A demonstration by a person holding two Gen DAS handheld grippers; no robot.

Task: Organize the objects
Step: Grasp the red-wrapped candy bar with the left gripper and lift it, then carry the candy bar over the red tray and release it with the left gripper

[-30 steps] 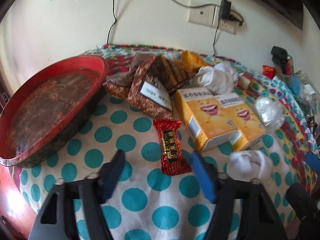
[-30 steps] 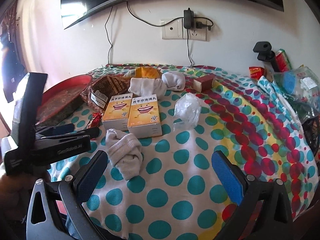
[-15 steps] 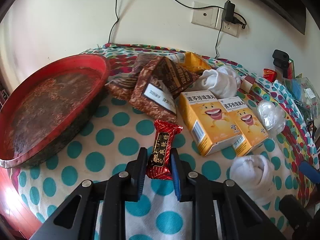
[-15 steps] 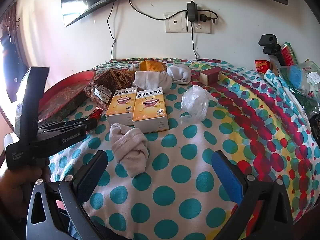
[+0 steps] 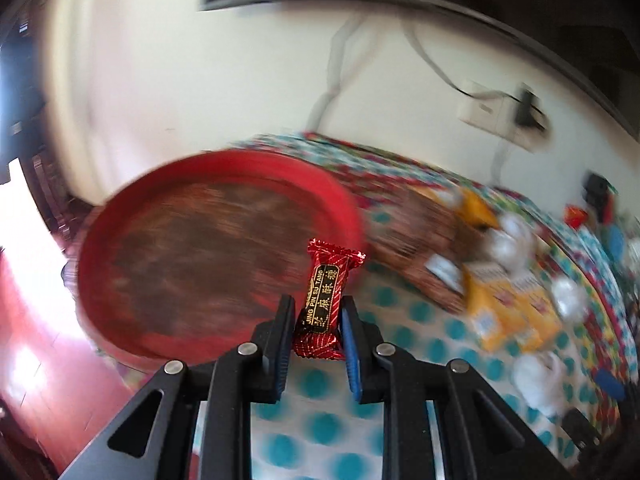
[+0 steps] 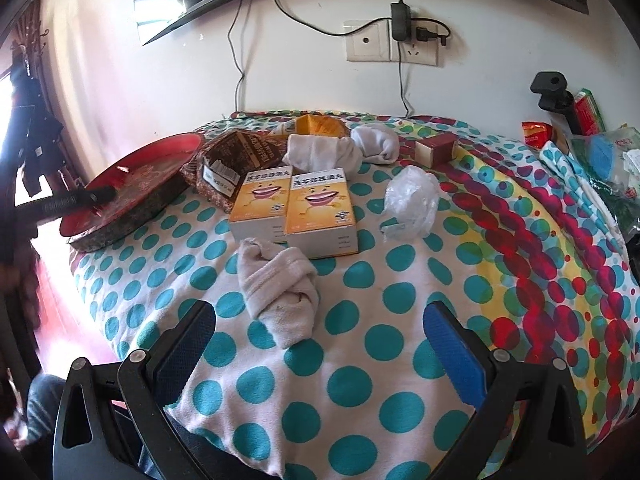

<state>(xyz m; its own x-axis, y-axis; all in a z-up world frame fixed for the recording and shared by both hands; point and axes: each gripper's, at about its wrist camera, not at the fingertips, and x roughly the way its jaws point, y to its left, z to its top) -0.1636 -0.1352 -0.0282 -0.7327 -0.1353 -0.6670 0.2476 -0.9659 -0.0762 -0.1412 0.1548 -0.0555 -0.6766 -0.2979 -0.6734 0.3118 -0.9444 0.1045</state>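
My left gripper [image 5: 316, 316] is shut on a red candy bar [image 5: 325, 300] with gold lettering and holds it in the air at the near edge of the round red tray [image 5: 216, 248]. In the right wrist view the left gripper [image 6: 100, 194] reaches over the same tray [image 6: 132, 196]. My right gripper [image 6: 320, 328] is open and empty, low over the dotted cloth, just in front of a rolled white sock [image 6: 280, 280]. Two yellow boxes [image 6: 296, 208] lie side by side behind the sock.
A brown patterned bag [image 6: 232, 164], more white socks [image 6: 340, 148], a crumpled clear plastic bag [image 6: 412, 200] and a small maroon box [image 6: 436, 148] lie on the cloth-covered table [image 6: 360, 360]. Packets and bags crowd the right edge [image 6: 592, 152]. A wall with sockets stands behind.
My left gripper closed on the red candy bar, lifted it off the cloth and swung left toward the red tray. My right gripper stayed open and barely moved.
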